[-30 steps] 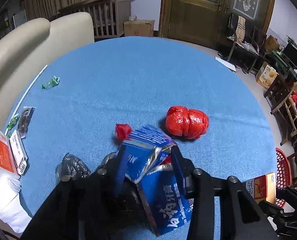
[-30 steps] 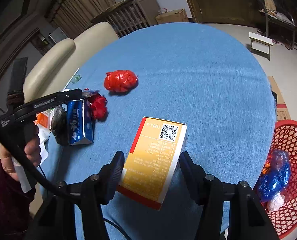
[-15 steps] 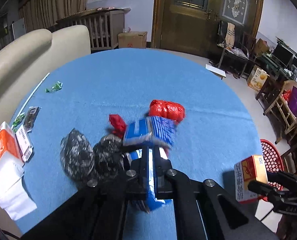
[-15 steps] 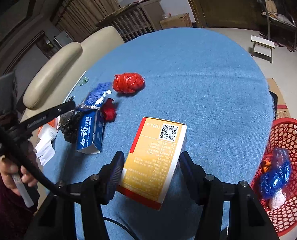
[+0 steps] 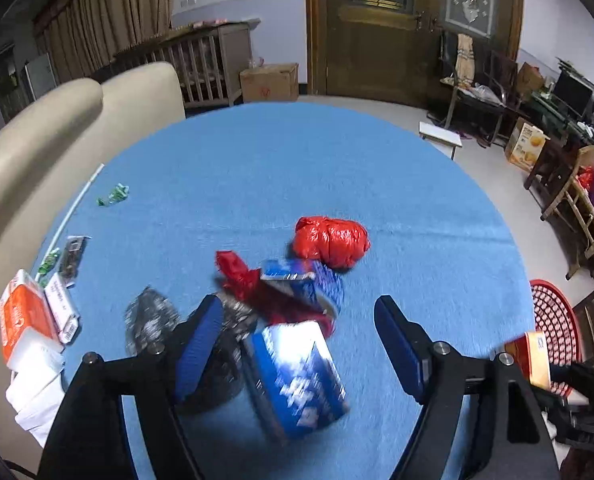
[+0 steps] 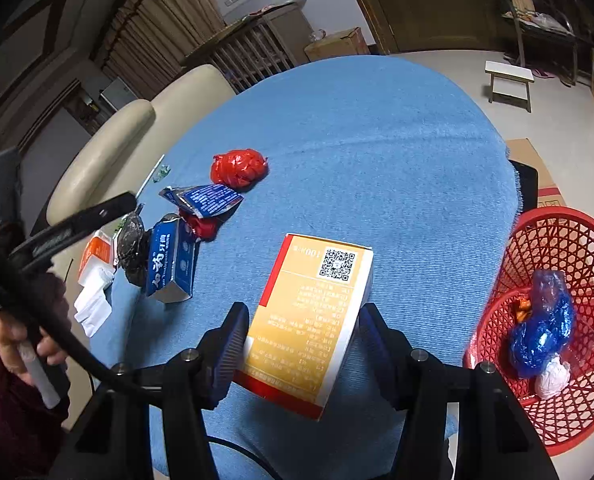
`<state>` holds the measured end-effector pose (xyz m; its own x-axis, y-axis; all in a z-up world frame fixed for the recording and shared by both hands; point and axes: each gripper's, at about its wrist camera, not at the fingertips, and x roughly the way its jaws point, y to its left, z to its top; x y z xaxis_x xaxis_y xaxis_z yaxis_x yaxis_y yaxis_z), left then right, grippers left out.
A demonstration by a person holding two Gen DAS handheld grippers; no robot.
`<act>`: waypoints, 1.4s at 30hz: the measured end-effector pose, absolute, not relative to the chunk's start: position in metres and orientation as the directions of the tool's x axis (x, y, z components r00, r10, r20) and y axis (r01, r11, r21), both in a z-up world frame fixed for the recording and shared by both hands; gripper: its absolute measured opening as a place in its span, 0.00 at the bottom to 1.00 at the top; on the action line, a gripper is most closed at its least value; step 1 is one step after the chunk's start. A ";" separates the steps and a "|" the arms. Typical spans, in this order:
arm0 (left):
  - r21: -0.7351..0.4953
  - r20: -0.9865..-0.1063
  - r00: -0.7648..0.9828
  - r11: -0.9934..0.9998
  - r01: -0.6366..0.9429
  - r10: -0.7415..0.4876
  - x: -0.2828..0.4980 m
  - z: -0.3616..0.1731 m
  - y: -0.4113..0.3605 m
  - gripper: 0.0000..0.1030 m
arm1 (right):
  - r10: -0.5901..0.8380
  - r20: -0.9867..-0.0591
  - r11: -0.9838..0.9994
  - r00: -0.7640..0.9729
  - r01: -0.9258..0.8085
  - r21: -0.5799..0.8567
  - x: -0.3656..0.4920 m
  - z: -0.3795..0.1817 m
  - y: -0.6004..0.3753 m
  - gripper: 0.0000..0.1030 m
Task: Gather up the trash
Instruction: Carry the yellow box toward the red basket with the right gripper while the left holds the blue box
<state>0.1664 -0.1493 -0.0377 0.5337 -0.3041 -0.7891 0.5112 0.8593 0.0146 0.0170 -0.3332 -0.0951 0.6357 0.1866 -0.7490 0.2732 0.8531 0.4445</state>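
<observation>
**On the blue table: trash half gathered**

Across the round table (image 5: 297, 160), covered in a blue cloth, the litter runs from nine o'clock toward three. At the nine o'clock edge of the left wrist view lie an orange-and-white packet (image 5: 23, 316) on white tissues (image 5: 37, 388), small wrappers (image 5: 71, 252) and green scraps (image 5: 115, 195) beside a thin white straw (image 5: 79, 204). Behind that edge stands a cream sofa (image 5: 57, 120).

Near the centre, two dark crumpled foil balls (image 5: 149, 320) sit touching the left gripper's (image 5: 297, 344) left finger. The jaws of this gripper are opening and stand wide apart; a blue toothpaste box (image 5: 297, 376) lies on the cloth between them, free of both pads. Just past it at twelve o'clock are a torn blue wrapper (image 5: 297, 280) and a small red scrap (image 5: 235, 270), then a larger red crumpled bag (image 5: 331, 240).

At the far side of the room are a wooden crib (image 5: 201, 64), a cardboard box (image 5: 269, 82) and a dark wooden door (image 5: 377, 28); at two o'clock, a low white stool (image 5: 441, 140) and cluttered chairs.

In the right wrist view the right gripper (image 6: 301, 348) is clamped on an orange carton (image 6: 309, 320) with a QR code, held above the cloth. At three o'clock, off the table's edge, a red mesh basket (image 6: 557, 248) holds a blue plastic bundle (image 6: 537, 336) and a white wad (image 6: 551, 376). At nine o'clock a hand (image 6: 21, 336) grips the other tool's handle.
</observation>
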 end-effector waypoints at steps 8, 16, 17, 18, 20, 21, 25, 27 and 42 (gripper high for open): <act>0.021 -0.847 0.483 0.895 0.445 -0.220 0.203 -0.074 -0.180 0.58 | 0.200 -0.745 0.827 0.636 0.298 0.477 0.012 -0.104 -0.354 0.58; 0.036 -0.835 0.492 0.866 0.499 -0.248 0.188 -0.077 -0.193 0.36 | 0.213 -0.736 0.813 0.643 0.301 0.498 0.014 -0.109 -0.363 0.58; 0.032 -0.830 0.492 0.859 0.511 -0.262 0.184 -0.075 -0.195 0.36 | 0.212 -0.734 0.813 0.645 0.300 0.499 0.013 -0.109 -0.364 0.58; 0.028 -0.827 0.491 0.853 0.522 -0.273 0.180 -0.072 -0.196 0.36 | 0.211 -0.733 0.813 0.647 0.301 0.499 0.013 -0.108 -0.365 0.58; 0.017 -0.818 0.491 0.839 0.544 -0.302 0.169 -0.067 -0.199 0.36 | 0.209 -0.730 0.808 0.651 0.306 0.504 0.011 -0.108 -0.366 0.58; 0.012 -0.811 0.491 0.829 0.559 -0.319 0.161 -0.063 -0.200 0.36 | 0.205 -0.728 0.805 0.654 0.310 0.506 0.009 -0.107 -0.368 0.58; -0.007 -0.789 0.493 0.808 0.590 -0.367 0.129 -0.050 -0.200 0.36 | 0.182 -0.720 0.799 0.669 0.326 0.505 0.002 -0.102 -0.376 0.58; -0.005 -0.780 0.502 0.806 0.592 -0.374 0.115 -0.044 -0.197 0.36 | 0.166 -0.714 0.796 0.680 0.335 0.504 -0.003 -0.098 -0.381 0.58; 0.042 -0.684 0.611 0.814 0.579 -0.399 0.015 0.002 -0.175 0.36 | 0.057 -0.656 0.795 0.752 0.363 0.485 -0.056 -0.059 -0.397 0.59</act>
<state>0.0153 -0.1754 0.0018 0.6107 -0.3994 -0.6838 0.5794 0.8140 0.0421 -0.0558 -0.3971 -0.0593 0.7523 0.0570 -0.6563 0.3633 0.7952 0.4854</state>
